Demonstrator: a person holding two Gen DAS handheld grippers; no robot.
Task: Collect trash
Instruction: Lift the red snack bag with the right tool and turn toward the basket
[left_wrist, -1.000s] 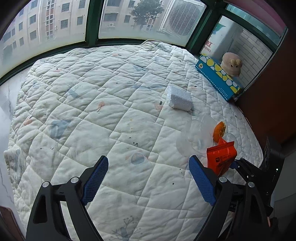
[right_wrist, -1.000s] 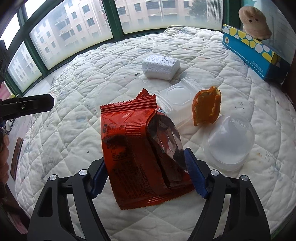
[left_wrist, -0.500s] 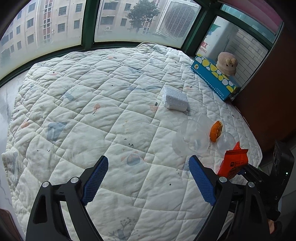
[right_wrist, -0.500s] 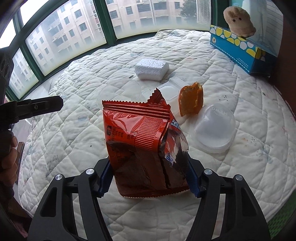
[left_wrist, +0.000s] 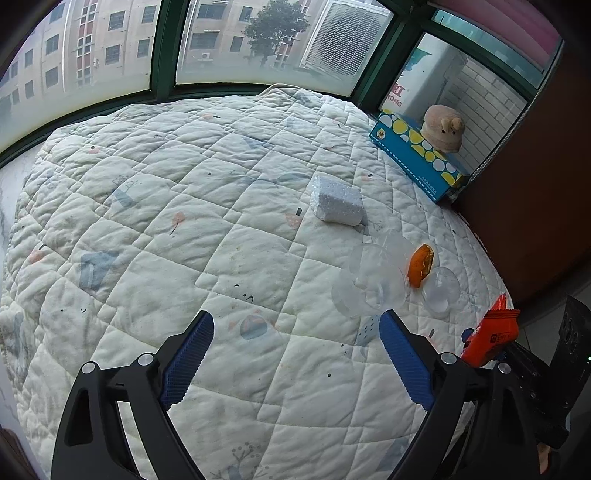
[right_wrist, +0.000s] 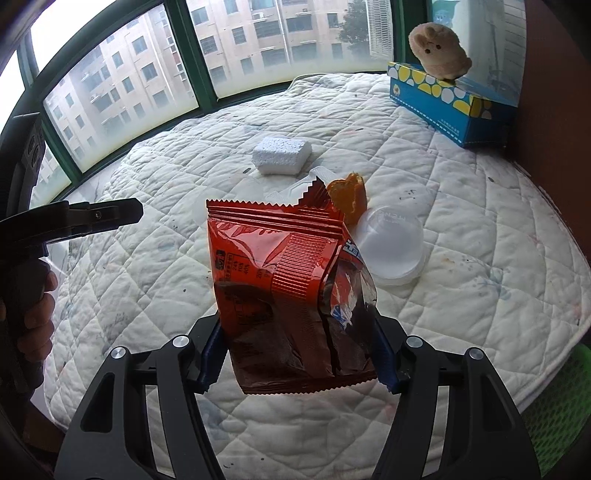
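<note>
My right gripper (right_wrist: 299, 332) is shut on a red snack wrapper (right_wrist: 288, 280), holding it upright above the quilt; the left wrist view shows the wrapper (left_wrist: 491, 336) off the bed's right edge. On the quilt lie an orange peel (right_wrist: 349, 197), a clear plastic cup (right_wrist: 391, 245), more clear plastic pieces (left_wrist: 373, 280) and a white foam block (left_wrist: 338, 201). My left gripper (left_wrist: 295, 321) hovers over bare quilt short of the clear plastic, its jaws opening with nothing between them.
A blue tissue box (right_wrist: 447, 99) with a plush toy (right_wrist: 439, 40) on top stands at the bed's far right by a brown wall. Windows run behind the white quilt (left_wrist: 147, 229). Something green and meshed (right_wrist: 554, 406) shows beyond the bed's near right edge.
The right gripper squeezed tighter on the red wrapper and carried it up and back from the cup and peel toward the bed's edge. The left gripper stayed put.
</note>
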